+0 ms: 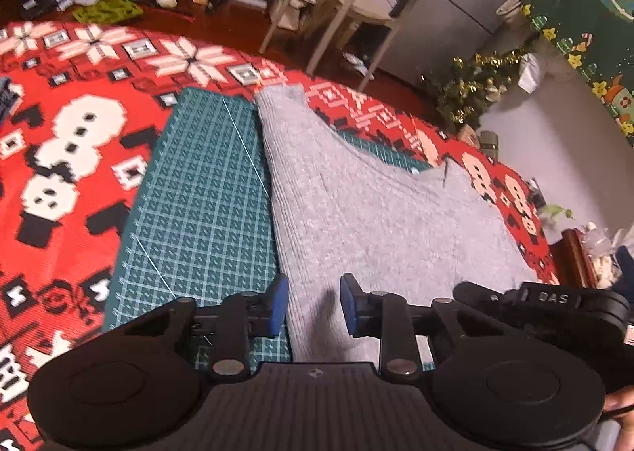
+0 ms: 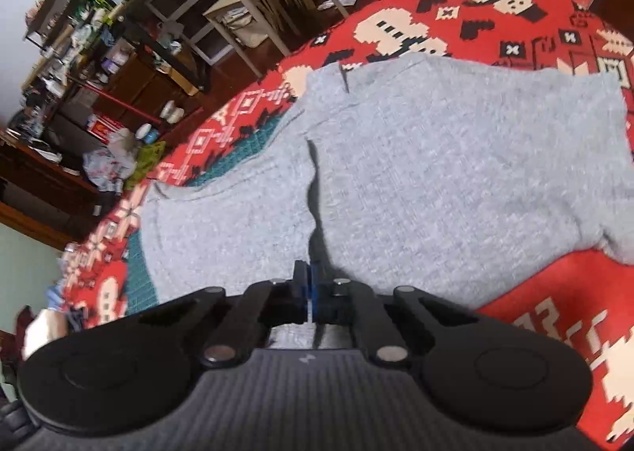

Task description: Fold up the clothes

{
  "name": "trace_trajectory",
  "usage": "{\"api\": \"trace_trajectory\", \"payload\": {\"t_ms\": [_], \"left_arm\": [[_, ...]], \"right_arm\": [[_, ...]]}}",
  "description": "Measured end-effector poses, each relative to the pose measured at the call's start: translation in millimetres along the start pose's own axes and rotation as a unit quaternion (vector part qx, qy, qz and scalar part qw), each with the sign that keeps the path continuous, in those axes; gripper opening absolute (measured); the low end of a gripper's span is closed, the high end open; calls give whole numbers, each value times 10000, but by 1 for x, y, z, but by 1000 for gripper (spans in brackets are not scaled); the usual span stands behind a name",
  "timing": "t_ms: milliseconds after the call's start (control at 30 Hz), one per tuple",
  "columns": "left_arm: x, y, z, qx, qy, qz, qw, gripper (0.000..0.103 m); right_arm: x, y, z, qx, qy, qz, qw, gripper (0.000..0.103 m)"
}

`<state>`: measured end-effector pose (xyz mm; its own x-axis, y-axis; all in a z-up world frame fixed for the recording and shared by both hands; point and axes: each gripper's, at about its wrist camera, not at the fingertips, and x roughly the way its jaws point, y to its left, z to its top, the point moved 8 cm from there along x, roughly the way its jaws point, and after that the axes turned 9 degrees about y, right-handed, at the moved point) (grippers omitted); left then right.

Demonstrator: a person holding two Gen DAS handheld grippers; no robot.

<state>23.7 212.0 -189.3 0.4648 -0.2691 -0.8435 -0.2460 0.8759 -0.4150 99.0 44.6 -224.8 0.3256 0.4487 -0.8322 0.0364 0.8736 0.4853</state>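
Sweater (image 1: pixel 380 213) is the job here: a grey knit one, lying mostly flat on a green grid cutting mat (image 1: pixel 198 189) that sits on a big red Christmas-pattern cloth (image 1: pixel 67 142). I can't tell if that's a desk or the floor under it, so I'll leave it. One long narrow part of the knit runs away from me along the mat's edge in the left view, and the wider body spreads off to the right.

Where I reckon I am: the grab at the start of a fold. My right gripper (image 2: pixel 310 284) has its jaws fully together, down at the near edge of the sweater, with a crease in the cloth running straight up from the tips. Looks like a pinch of knit is caught in there, though the blue pads hide the actual bite, so that's my read and not a sure thing. My left gripper (image 1: pixel 313 304) has its jaws apart with grey fabric lying between them, and the pads aren't pressing on it yet.

Next move, I'd say: close the left on that edge, then lift both hands evenly and carry the near edge over. Knit is stretchy, so uneven pulling would skew it.
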Motion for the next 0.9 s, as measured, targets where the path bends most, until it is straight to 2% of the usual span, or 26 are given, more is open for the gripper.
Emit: {"api": "trace_trajectory", "payload": {"t_ms": [100, 167, 233, 267, 400, 600, 667, 700, 900], "left_arm": [[6, -1, -3, 54, 128, 35, 9999, 23], [11, -2, -6, 158, 199, 200, 9995, 22], [15, -1, -7, 236, 275, 320, 9988, 19], [16, 0, -8, 250, 307, 340, 9986, 18], [15, 2, -7, 232, 344, 296, 9987, 18], [12, 1, -9, 326, 507, 283, 9978, 18], [13, 1, -11, 414, 570, 361, 9969, 18], [14, 1, -11, 459, 579, 440, 9963, 18], [13, -1, -17, 724, 723, 643, 9927, 12]], "right_arm": [[8, -5, -4, 107, 167, -67, 9998, 1], [8, -4, -3, 90, 175, -50, 9998, 3], [6, -2, -3, 48, 210, -31, 9998, 11], [1, -1, -5, 24, 243, 36, 9997, 11], [-11, 6, -12, -170, 388, 265, 9988, 17], [0, 12, -27, -282, 720, 138, 9969, 25], [3, 14, -31, -399, 689, -39, 9968, 19], [4, 14, -33, -458, 672, -127, 9966, 3], [-4, 13, -36, -584, 652, -373, 9955, 2]]}}
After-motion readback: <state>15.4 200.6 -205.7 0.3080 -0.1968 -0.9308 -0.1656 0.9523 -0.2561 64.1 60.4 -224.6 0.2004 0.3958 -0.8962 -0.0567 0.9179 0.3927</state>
